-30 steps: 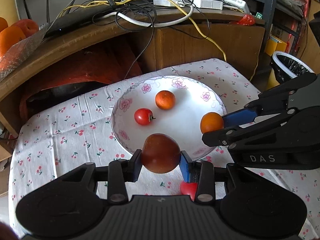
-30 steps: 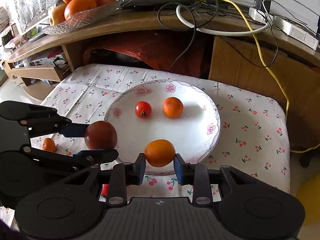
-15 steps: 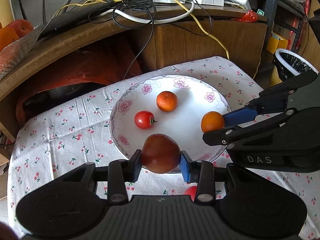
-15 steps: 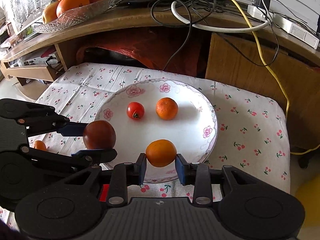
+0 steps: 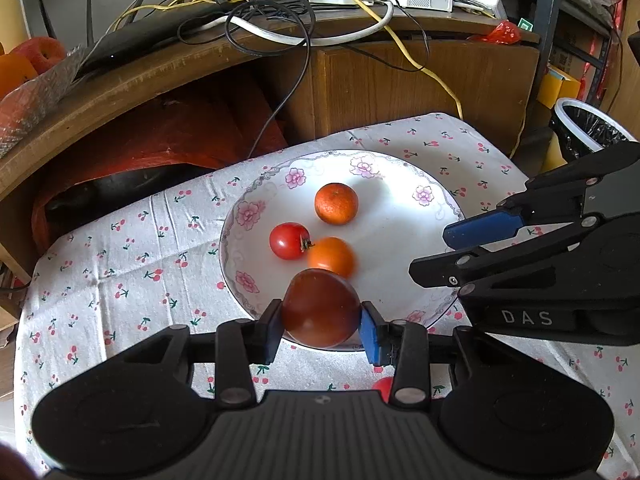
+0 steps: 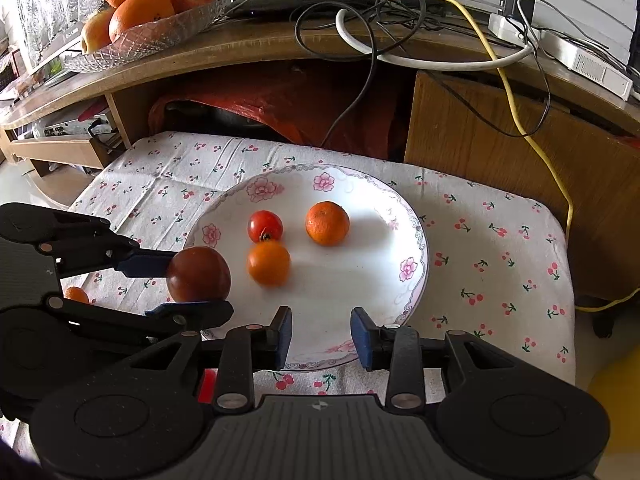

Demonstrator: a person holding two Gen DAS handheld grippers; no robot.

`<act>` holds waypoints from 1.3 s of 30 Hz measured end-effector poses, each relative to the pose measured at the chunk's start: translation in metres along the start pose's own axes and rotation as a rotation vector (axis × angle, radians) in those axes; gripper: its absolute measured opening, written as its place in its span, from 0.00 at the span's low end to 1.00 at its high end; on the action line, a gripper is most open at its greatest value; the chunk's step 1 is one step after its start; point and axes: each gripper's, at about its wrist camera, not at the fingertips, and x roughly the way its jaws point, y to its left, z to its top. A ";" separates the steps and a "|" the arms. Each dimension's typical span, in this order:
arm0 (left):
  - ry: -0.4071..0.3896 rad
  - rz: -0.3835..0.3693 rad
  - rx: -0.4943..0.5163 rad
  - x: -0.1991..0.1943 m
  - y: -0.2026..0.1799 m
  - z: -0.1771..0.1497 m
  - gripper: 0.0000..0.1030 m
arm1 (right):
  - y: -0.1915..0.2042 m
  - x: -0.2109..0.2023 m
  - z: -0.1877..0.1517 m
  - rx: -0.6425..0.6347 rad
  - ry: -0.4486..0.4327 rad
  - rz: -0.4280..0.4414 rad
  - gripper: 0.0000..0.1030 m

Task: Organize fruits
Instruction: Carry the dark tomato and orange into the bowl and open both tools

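The wide white china plate with pink flowers on its rim (image 6: 412, 248) sits mid-table on the cherry-print cloth and already holds three fruits: a dimpled orange mandarin (image 6: 327, 223) at the far side, a smooth orange fruit (image 6: 268, 263) nearer, and a small red tomato (image 6: 264, 226) touching it. The left gripper (image 5: 321, 326) pinches a large dark-red round fruit (image 5: 321, 307) over the plate's near-left rim, not yet set down, while the right gripper (image 6: 321, 334) hangs spread and empty at the near rim. Off the plate, a small orange fruit (image 6: 76, 294) lies on the cloth at the left and a small red fruit (image 5: 382, 386) near the front edge, so I judge the sorting a little over halfway.
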 end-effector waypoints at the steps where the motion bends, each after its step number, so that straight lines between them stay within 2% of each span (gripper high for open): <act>1: -0.001 0.003 0.001 0.000 0.000 0.000 0.45 | 0.000 0.000 0.000 0.001 -0.001 0.000 0.30; 18: -0.028 0.012 -0.016 -0.004 -0.001 0.004 0.47 | -0.004 -0.007 0.001 0.012 -0.016 -0.012 0.30; 28: -0.074 0.027 -0.031 -0.023 0.004 0.009 0.48 | -0.004 -0.016 0.001 0.018 -0.032 -0.012 0.31; 39: -0.062 0.030 -0.048 -0.053 0.012 -0.013 0.49 | 0.011 -0.030 -0.005 -0.003 -0.037 0.015 0.31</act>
